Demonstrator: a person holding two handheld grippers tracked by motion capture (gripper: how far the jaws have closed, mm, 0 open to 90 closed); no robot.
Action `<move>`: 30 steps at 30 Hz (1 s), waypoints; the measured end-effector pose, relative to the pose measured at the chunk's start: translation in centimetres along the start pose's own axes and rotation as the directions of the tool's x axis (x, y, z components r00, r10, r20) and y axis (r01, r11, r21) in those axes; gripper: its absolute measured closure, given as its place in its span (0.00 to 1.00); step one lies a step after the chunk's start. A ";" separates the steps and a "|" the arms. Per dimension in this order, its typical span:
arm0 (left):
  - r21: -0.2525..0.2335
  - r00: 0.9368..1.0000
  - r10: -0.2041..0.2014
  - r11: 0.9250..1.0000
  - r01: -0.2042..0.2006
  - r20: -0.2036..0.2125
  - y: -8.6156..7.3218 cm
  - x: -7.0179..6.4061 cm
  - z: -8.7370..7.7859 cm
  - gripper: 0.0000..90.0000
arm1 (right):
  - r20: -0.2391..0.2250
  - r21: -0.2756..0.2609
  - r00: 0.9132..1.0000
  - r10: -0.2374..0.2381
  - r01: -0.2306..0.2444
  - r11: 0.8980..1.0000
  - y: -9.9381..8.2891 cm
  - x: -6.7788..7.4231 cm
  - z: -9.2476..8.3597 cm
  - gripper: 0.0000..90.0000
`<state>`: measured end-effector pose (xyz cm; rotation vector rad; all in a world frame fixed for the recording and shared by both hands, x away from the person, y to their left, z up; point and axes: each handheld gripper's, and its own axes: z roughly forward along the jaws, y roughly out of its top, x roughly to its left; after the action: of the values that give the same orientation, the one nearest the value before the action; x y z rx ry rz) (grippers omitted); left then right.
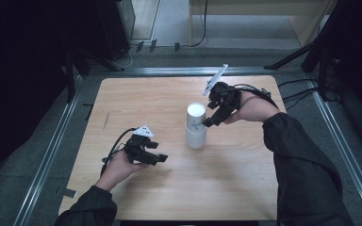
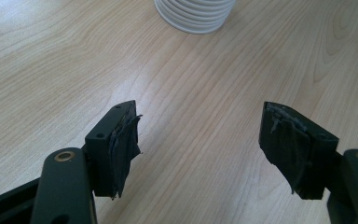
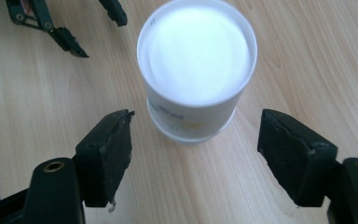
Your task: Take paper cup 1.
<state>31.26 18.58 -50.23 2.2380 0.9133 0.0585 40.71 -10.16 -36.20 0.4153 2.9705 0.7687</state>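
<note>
Centre of high view: stacked cups (image 1: 196,126) upright; right gripper (image 1: 208,121) beside, jaws wide, empty. Lower left: left gripper (image 1: 161,157) gaping, empty.

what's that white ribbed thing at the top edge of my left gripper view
observer: the foot of a stack of white cups, standing upright in the middle of the table.
operator: where's the other gripper
observer: the right gripper hangs beside the stack's upper part, on its right in the high view.
operator: gripping it
observer: no, its fingers stand wide apart, clear of the stack's sides.
</note>
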 end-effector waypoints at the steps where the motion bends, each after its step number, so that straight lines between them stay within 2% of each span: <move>1: 0.002 1.000 0.004 1.000 -0.004 -0.005 0.0 0.1 -0.1 0.31 | 0.001 0.005 1.000 -0.002 0.002 1.000 0.3 0.0 0.2 0.29; 4: -0.009 1.000 -0.013 1.000 0.013 -0.007 -0.1 0.4 -0.4 0.31 | -0.005 0.026 1.000 -0.006 0.006 1.000 1.2 -0.1 0.8 0.28; 16: -0.002 1.000 -0.003 1.000 0.003 -0.002 -0.1 0.3 -0.3 0.31 | -0.024 0.057 1.000 -0.015 0.017 0.998 3.0 -0.3 2.4 0.28; 23: 0.002 1.000 0.000 1.000 0.000 0.002 -0.1 0.3 -0.3 0.31 | -0.025 0.081 1.000 -0.010 0.012 0.997 3.7 -0.4 2.6 0.35; 30: 0.003 1.000 -0.001 1.000 0.001 0.001 -0.1 0.3 -0.3 0.31 | -0.020 0.100 1.000 -0.005 0.007 0.995 3.9 -0.3 2.4 0.36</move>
<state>31.28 18.98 -50.17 2.2399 0.9147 0.0556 42.21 -5.81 -36.38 0.4056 3.0366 0.6292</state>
